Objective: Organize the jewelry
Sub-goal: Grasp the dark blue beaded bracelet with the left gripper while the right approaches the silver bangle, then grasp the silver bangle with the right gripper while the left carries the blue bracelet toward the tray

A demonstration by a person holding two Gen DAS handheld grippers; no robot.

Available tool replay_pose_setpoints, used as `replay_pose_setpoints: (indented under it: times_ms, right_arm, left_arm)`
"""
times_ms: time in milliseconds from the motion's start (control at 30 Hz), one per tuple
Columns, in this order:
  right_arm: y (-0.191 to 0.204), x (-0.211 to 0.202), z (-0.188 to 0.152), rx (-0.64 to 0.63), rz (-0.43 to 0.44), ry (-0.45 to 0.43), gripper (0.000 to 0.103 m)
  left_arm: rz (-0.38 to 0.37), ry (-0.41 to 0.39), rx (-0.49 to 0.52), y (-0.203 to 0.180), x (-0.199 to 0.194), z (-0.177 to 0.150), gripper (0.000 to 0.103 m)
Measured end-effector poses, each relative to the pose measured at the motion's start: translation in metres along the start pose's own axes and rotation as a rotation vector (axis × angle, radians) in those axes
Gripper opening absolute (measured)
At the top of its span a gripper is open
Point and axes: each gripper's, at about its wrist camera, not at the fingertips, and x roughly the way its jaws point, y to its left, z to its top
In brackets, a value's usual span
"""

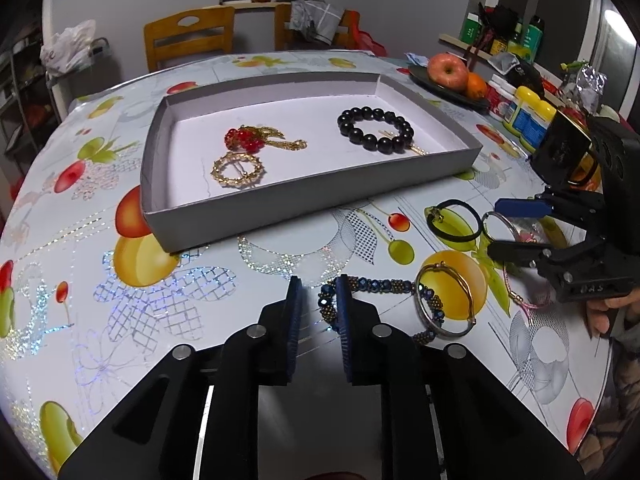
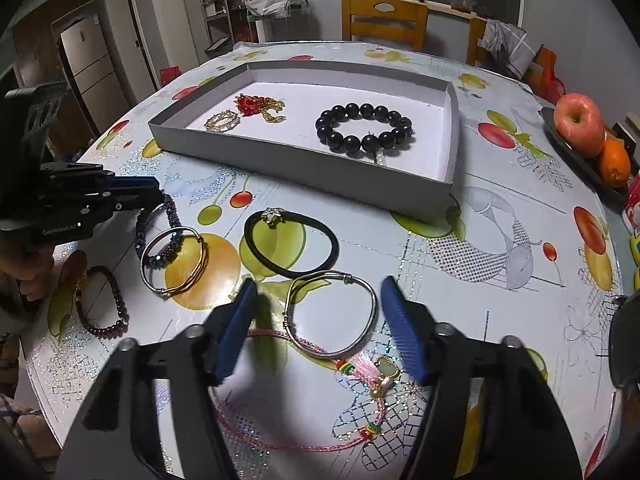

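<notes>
Jewelry on the table: a blue beaded bracelet [image 1: 384,285], a gold-and-silver bangle [image 1: 446,300], a black hair tie [image 2: 291,243], a silver bangle [image 2: 332,314], a pink cord necklace [image 2: 320,400] and a dark red bead bracelet [image 2: 102,300] lie loose on the fruit-print tablecloth [image 1: 100,240].
Jewelry in the tray: a black bead bracelet [image 1: 375,128], a red bead ornament with gold chain [image 1: 256,140] and a gold ring brooch [image 1: 238,169] rest inside the grey tray [image 1: 280,200].
Left gripper [image 1: 319,292]: fingers set narrow, nothing pinched between them; the right pad's tip stands at the blue beaded bracelet's end, contact unclear.
Right gripper [image 2: 318,300]: fingers spread to either side of the silver bangle, pads clear of it.
Background: a dish holds an apple [image 2: 578,122] and an orange [image 2: 614,162].
</notes>
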Motion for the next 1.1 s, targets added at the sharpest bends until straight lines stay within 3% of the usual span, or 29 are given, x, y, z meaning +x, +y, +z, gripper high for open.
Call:
replay_pose_setpoints:
  times_ms: [33, 267, 300, 333, 767, 1100]
  right_arm:
    - [0.0, 0.0, 0.0, -0.002, -0.003, -0.001, 0.046]
    - [0.006, -0.001, 0.0, -0.03, -0.005, -0.011, 0.046]
    - [0.005, -0.003, 0.0, -0.028, -0.004, -0.021, 0.046]
    - [0.004, -0.005, 0.0, -0.025, -0.003, -0.031, 0.046]
    - [-0.005, -0.018, -0.001, 0.021, -0.005, -0.093, 0.045]
    - [-0.002, -0.028, 0.001, 0.014, -0.01, -0.136, 0.045]
  left_arm:
    - [0.003, 0.001, 0.006, -0.001, 0.0, 0.0, 0.02]
    - [0.013, 0.004, 0.053, -0.011, 0.001, 0.001, 0.019]
    - [0.015, 0.005, 0.056, -0.012, 0.001, 0.0, 0.008]
    - [0.014, 0.004, 0.055, -0.012, 0.001, 0.0, 0.008]
    - [-0.074, -0.097, 0.001, -0.006, -0.026, 0.005, 0.007]
    - [-0.071, -0.184, 0.033, -0.016, -0.066, 0.021, 0.007]
